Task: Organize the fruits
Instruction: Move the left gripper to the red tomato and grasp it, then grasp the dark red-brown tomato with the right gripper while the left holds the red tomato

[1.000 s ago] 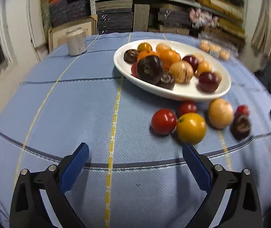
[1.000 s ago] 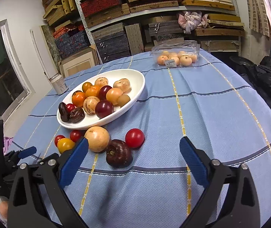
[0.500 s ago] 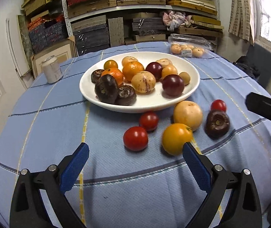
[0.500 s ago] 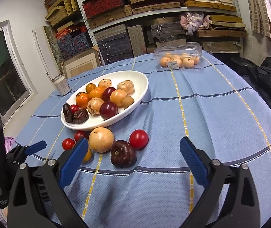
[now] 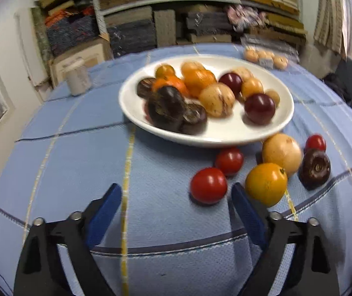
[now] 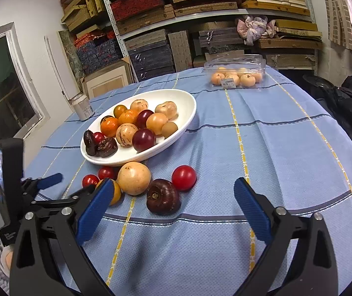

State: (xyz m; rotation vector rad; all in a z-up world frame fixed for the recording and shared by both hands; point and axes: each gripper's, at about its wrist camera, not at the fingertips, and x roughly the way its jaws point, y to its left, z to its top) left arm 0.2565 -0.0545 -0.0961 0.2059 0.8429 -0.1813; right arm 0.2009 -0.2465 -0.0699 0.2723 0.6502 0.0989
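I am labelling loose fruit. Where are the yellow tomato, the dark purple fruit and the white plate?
yellow tomato (image 5: 266, 183), left wrist view, middle of its skin.
dark purple fruit (image 6: 163, 196), right wrist view, its top.
white plate (image 6: 188, 103), right wrist view, bare far rim.

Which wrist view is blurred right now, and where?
Left wrist view: motion blur smears the white plate, its fruit and the shelves; the near red tomato is fairly crisp. Right wrist view: sharp throughout, fisheye bending the tablecloth stripes.

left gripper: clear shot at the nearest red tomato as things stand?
Probably yes. The left gripper has just been closing but is open and empty, and the red tomato lies on bare cloth just ahead, right of center. The yellow tomato crowds the right finger, so shift right with care.
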